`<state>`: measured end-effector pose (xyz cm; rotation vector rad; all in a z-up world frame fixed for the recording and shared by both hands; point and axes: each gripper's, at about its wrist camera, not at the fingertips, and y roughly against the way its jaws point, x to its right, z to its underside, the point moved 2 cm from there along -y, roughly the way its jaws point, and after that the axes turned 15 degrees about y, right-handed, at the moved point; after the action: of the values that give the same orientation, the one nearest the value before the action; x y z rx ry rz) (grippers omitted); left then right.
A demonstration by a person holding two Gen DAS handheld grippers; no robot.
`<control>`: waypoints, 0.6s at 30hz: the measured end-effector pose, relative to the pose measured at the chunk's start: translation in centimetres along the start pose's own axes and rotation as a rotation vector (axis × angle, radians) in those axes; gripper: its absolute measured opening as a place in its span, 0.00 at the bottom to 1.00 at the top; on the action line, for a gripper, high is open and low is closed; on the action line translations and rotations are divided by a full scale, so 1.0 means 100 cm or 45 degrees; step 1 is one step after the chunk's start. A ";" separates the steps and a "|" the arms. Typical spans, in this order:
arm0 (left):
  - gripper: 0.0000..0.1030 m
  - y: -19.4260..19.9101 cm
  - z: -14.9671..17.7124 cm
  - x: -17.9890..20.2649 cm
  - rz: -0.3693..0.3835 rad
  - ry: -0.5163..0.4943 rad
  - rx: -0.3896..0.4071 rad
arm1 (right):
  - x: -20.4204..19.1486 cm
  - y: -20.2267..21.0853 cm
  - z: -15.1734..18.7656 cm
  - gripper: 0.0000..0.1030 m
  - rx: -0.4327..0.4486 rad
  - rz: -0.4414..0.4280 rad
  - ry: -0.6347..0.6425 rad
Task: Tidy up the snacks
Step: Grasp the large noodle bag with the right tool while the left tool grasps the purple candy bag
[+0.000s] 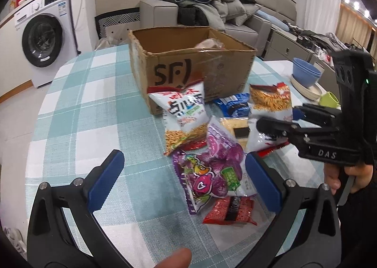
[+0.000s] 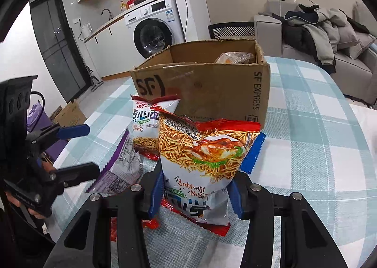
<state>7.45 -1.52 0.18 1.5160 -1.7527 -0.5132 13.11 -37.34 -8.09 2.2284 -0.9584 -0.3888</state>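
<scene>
My right gripper [image 2: 196,183] is shut on the lower part of an orange-and-white noodle snack bag [image 2: 207,150], held upright in front of the cardboard box [image 2: 212,88]. In the left wrist view that same gripper [image 1: 280,118] pinches the bag [image 1: 271,103] from the right. My left gripper [image 1: 185,157] stands open low over the table, with a purple snack bag [image 1: 212,173] lying between its fingers, untouched. A second white noodle bag [image 1: 183,112] leans on the box [image 1: 188,65]. A red packet [image 1: 231,211], a yellow cracker pack [image 1: 238,129] and a blue packet [image 1: 233,104] lie nearby.
The box holds a clear bag with something pale [image 1: 209,44]. Stacked blue bowls [image 1: 306,72] and a green cup [image 1: 328,99] stand at the table's right edge. The checked tablecloth [image 1: 94,103] is bare to the left. A sofa and a washing machine lie beyond.
</scene>
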 end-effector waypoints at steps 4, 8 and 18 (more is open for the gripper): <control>0.99 -0.005 0.005 0.006 0.021 -0.022 -0.020 | 0.005 0.003 0.002 0.46 0.002 0.009 -0.012; 0.99 -0.013 0.007 0.004 0.066 0.032 -0.053 | 0.005 0.005 0.002 0.46 0.006 0.013 -0.013; 1.00 -0.042 0.014 -0.006 0.178 0.224 -0.160 | 0.005 0.002 0.004 0.46 -0.003 0.009 -0.014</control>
<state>9.23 -2.11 -3.91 1.3006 -1.6449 -0.3987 13.18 -37.97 -8.24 2.2223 -0.9708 -0.3990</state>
